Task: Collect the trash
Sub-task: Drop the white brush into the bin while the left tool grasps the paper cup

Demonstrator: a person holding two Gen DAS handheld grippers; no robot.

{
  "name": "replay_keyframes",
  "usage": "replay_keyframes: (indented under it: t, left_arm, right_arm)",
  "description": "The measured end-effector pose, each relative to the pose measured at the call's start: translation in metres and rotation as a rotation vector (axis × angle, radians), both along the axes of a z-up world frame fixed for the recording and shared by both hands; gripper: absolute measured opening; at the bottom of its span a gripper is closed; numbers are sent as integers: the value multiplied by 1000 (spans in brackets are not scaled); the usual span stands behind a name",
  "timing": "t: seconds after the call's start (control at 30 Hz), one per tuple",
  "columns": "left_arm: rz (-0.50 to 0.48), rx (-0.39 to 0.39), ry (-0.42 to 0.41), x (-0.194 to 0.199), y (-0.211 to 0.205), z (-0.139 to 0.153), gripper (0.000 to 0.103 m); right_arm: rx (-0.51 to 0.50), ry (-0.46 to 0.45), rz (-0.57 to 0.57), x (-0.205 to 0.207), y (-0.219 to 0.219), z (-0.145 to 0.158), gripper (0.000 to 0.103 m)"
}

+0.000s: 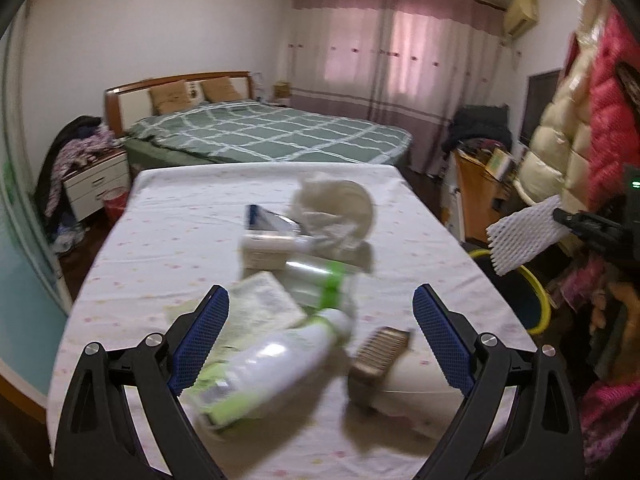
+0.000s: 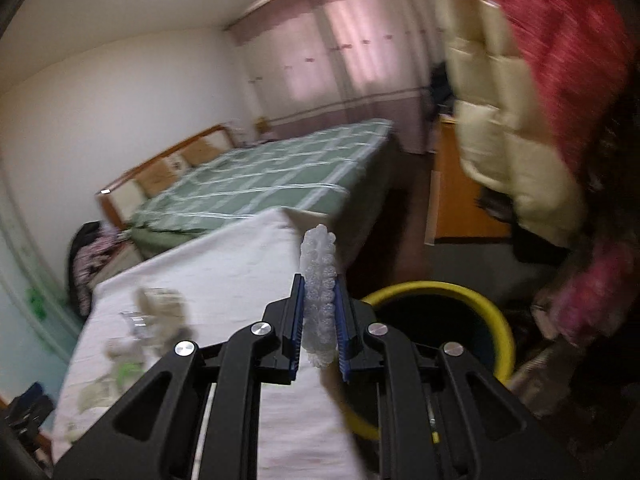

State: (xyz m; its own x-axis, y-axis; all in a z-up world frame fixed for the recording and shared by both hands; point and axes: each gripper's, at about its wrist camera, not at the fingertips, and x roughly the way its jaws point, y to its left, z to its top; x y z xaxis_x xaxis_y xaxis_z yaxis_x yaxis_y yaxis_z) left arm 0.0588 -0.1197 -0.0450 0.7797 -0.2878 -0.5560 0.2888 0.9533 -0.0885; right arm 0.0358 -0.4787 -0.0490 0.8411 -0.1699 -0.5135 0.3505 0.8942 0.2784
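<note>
My right gripper (image 2: 319, 290) is shut on a white foam net sleeve (image 2: 319, 280), held at the table's right edge near a yellow-rimmed bin (image 2: 496, 320). The sleeve (image 1: 524, 236) and bin (image 1: 536, 296) also show in the left wrist view. My left gripper (image 1: 320, 312) is open and empty above a white bottle with a green band (image 1: 280, 360). Around it on the table lie a folded wipe pack (image 1: 260, 308), a brown comb-like piece (image 1: 378, 354), a clear bottle (image 1: 316, 276), a small box (image 1: 268, 250) and crumpled white paper (image 1: 336, 212).
The table (image 1: 168, 232) has a white dotted cloth. A green checked bed (image 1: 272, 132) stands behind it. A nightstand (image 1: 96, 180) piled with clothes is at the left. Hanging cream and red coats (image 1: 580, 120) and a wooden desk (image 1: 480, 192) crowd the right.
</note>
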Motion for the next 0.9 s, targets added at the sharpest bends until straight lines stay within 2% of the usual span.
replay_keyframes:
  t: [0.17, 0.37, 0.43, 0.47, 0.5, 0.73, 0.9]
  left_arm:
    - [-60, 31, -12, -12, -27, -3, 92]
    - [-121, 93, 16, -27, -48, -16, 92]
    - [-141, 109, 28, -31, -54, -22, 92]
    - [-153, 112, 36, -34, -56, -25, 92]
    - [-163, 115, 43, -35, -57, -27, 92]
    - [-255, 95, 132, -34, -68, -43, 92]
    - [-260, 97, 187, -26, -71, -61, 92]
  right_arm:
    - [-25, 87, -102, 6, -27, -33, 14]
    - [-47, 155, -147, 14, -39, -56, 15]
    - [-59, 162, -156, 15, -38, -58, 22]
    - [-62, 160, -159, 15, -37, -60, 29]
    - [-64, 157, -159, 14, -37, -60, 33]
    - [-69, 136, -153, 8, -34, -54, 40]
    - [-68, 131, -143, 7, -31, -51, 43]
